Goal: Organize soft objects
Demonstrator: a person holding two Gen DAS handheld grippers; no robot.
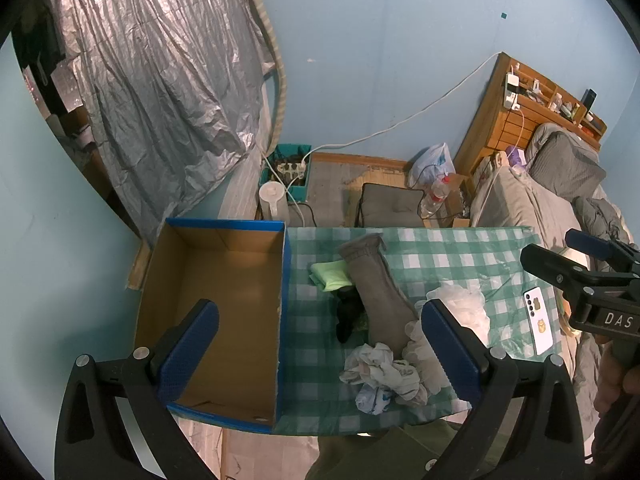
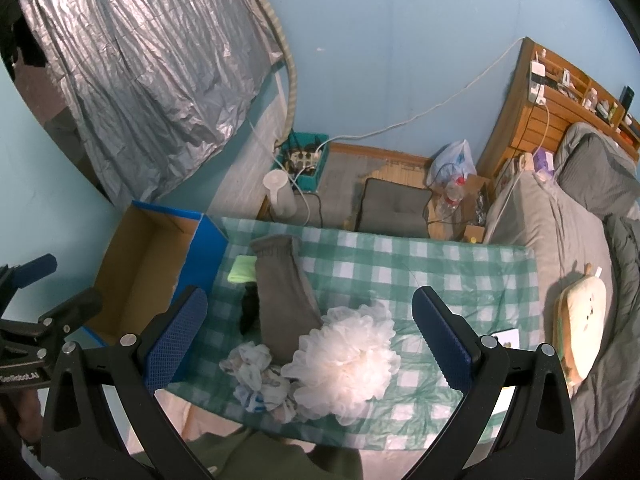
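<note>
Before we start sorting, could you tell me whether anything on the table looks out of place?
Yes: a white phone lies on the checked cloth near its right edge, a hard item among soft ones. The box is empty; both grippers are open.

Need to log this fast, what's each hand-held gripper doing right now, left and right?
Left hand-held gripper: open, holding nothing, above the box edge.
Right hand-held gripper: open, holding nothing, above the white mesh pouf.

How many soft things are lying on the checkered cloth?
5: a grey sock in the middle, a green cloth and black cloth beside it, a white puff and crumpled white cloth nearest. More may hide underneath.
</note>
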